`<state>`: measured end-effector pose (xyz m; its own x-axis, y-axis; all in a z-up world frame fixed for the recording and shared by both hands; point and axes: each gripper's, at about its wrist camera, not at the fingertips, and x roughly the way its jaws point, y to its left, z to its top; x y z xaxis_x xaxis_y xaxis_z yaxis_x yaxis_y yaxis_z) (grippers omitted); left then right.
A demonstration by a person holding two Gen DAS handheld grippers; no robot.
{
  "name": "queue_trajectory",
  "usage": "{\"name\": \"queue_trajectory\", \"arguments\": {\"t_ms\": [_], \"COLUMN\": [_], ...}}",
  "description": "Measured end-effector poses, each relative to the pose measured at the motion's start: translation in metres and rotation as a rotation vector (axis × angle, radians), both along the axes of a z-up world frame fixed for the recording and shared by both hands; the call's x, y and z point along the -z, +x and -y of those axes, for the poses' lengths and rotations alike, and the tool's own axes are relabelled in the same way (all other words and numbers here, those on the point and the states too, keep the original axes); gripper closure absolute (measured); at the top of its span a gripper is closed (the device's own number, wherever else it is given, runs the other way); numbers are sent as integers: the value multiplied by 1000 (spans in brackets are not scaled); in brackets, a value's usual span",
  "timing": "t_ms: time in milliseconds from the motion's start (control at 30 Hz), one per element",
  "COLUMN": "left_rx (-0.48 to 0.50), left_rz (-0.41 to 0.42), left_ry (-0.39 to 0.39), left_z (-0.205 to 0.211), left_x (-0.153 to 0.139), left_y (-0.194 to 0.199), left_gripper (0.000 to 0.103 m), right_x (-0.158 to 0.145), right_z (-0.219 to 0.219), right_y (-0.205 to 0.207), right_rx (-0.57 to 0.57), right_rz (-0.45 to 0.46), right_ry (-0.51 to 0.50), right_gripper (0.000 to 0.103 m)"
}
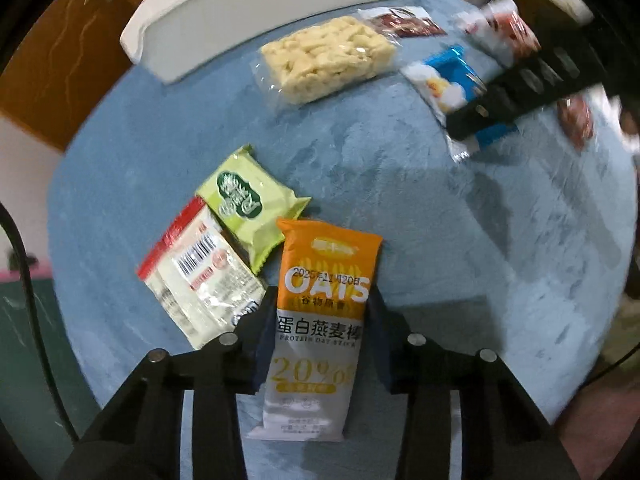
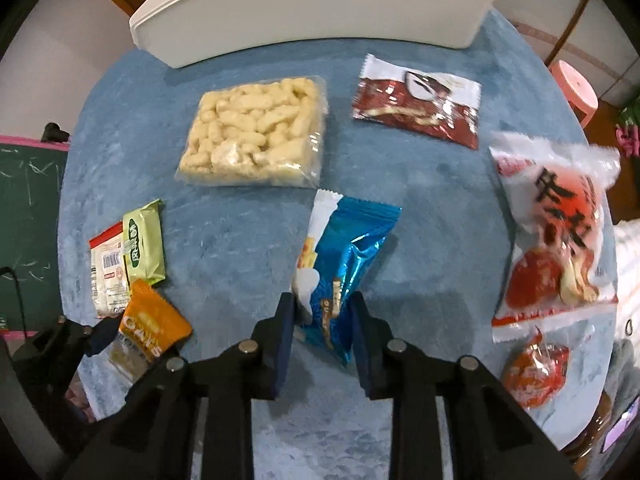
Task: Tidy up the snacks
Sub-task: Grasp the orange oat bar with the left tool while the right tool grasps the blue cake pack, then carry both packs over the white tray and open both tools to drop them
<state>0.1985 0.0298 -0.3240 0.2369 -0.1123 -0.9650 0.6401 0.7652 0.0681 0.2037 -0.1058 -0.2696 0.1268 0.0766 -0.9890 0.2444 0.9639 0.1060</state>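
My left gripper [image 1: 322,308] is shut on an orange and white OATS bar [image 1: 320,300] and holds it just above the blue cloth; the bar also shows in the right wrist view [image 2: 150,334]. My right gripper [image 2: 323,310] is shut on a blue and white snack packet [image 2: 344,264], which also shows in the left wrist view [image 1: 448,80] under the right gripper's black body. A green packet [image 1: 248,200] and a red-edged white packet [image 1: 196,272] lie beside the bar.
A white bin [image 2: 304,4] stands at the table's far edge. A clear bag of pale puffs [image 2: 256,132], a dark red packet [image 2: 416,104] and red and white bags [image 2: 560,224] lie on the blue cloth [image 2: 440,208]. A pink stool [image 2: 576,88] stands off right.
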Motion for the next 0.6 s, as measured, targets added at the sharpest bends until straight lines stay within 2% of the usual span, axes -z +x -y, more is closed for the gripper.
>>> {"name": "queue_trajectory", "arguments": {"t_ms": [100,267,467,600], "left_rx": [-75,-168,-206,-209], "left_rz": [-53,-90,-75,-35], "left_ry": [-81,-197,-318,-344], "left_z": [-10,-18,-16,-10], "left_x": [-7,-31,-71,-105], "left_y": [8,9,-4,-10], "left_gripper": [65,65,65,65], "right_x": [-5,-26,-62,-93], "right_z": [9,22,36,45], "right_y": [-11,-36,-58,-67], "right_rx": [5,14,36,23], "right_rz": [15,55,114,175], "right_ry": [16,76,104,86], "right_gripper": [76,77,77,77]}}
